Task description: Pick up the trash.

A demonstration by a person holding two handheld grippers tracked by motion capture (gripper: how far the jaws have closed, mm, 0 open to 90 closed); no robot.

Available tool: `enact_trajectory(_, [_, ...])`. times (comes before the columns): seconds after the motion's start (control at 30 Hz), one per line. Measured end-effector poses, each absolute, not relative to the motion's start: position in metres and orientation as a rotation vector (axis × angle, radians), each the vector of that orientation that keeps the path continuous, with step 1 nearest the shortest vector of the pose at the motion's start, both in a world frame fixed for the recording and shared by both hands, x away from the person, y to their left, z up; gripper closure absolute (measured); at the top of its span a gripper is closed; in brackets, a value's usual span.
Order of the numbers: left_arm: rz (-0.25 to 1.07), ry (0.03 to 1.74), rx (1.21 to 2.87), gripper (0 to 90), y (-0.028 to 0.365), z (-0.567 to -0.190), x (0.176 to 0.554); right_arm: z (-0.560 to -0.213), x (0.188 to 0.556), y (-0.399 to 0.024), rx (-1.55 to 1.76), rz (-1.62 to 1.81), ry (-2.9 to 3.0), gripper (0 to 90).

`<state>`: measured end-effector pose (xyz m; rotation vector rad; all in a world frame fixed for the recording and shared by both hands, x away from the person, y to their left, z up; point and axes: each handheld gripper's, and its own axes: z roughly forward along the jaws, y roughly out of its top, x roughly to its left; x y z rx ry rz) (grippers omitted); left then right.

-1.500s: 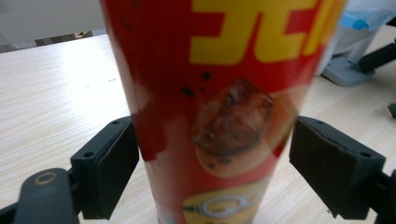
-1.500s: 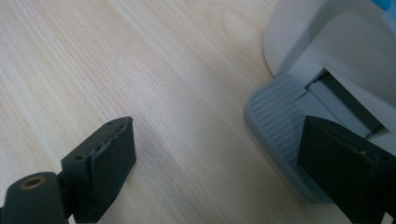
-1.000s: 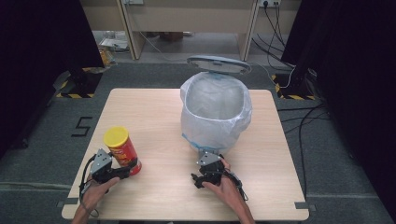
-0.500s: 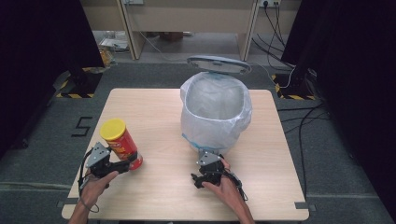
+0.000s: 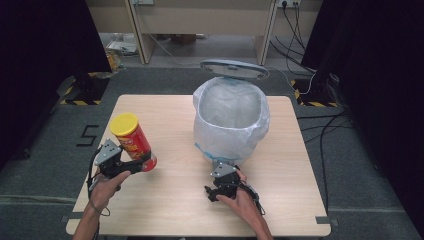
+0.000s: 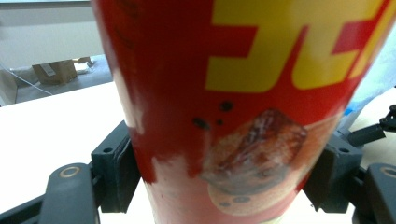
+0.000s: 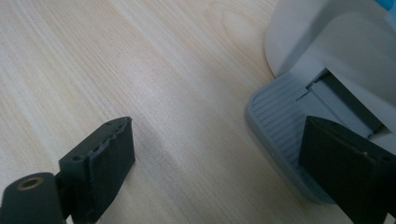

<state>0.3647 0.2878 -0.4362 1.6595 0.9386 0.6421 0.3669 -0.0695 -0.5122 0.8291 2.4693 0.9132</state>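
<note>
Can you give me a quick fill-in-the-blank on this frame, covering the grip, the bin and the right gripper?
1. The left gripper has its jaws shut on a red chip can with a ____ lid.
2. The lid of the pedal bin stands ____.
3. The right gripper has its jaws ____, with one jaw over the bin's grey pedal.
4. The bin is lined with a translucent ____.

Missing words: yellow; open; open; bag

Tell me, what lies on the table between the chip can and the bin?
Nothing: in the high view, bare wooden table separates the chip can, held by the left gripper, from the lined bin.
</note>
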Motion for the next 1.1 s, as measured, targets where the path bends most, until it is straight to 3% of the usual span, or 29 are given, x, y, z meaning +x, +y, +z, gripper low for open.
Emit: enact_trajectory(1.1, [0.619,0.82,1.636,24.1,0.255,-0.367,0.399,-0.512,0.367,-0.07,0.821,0.912,2.474,10.7])
